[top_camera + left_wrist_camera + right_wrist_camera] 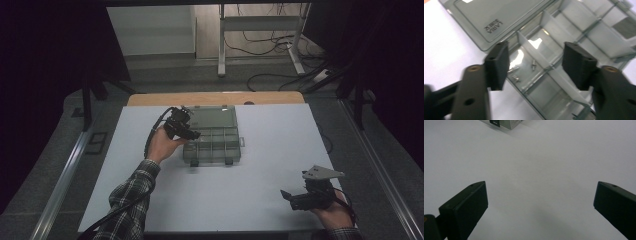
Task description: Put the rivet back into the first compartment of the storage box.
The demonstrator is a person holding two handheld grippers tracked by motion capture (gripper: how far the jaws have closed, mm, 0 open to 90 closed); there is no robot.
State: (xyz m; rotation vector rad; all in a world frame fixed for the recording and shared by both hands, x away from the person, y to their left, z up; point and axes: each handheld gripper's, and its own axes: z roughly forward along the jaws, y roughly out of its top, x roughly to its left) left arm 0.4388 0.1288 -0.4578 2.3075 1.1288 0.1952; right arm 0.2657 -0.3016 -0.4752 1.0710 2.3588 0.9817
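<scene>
A clear plastic compartment box [235, 158] lies open on the white table [260, 175], its lid [214, 117] folded back flat. My left gripper [193, 135] hovers over the box's left compartments. Seen in the left gripper view, my left gripper [535, 53] stands open above a compartment holding a few small screws [515, 78], and nothing sits between the pads. The lid [496, 17] there carries embossed lettering. Near the table's front right, my right gripper [286, 195] rests low and open. The right gripper [541, 195] faces bare table, with a corner of the box [510, 123] far ahead.
White dividers [534, 53] split the box into several compartments. A wooden strip [215, 98] edges the table's far side. Beyond it stand a metal desk frame [260, 35] and floor cables [280, 75]. Dark curtains flank both sides.
</scene>
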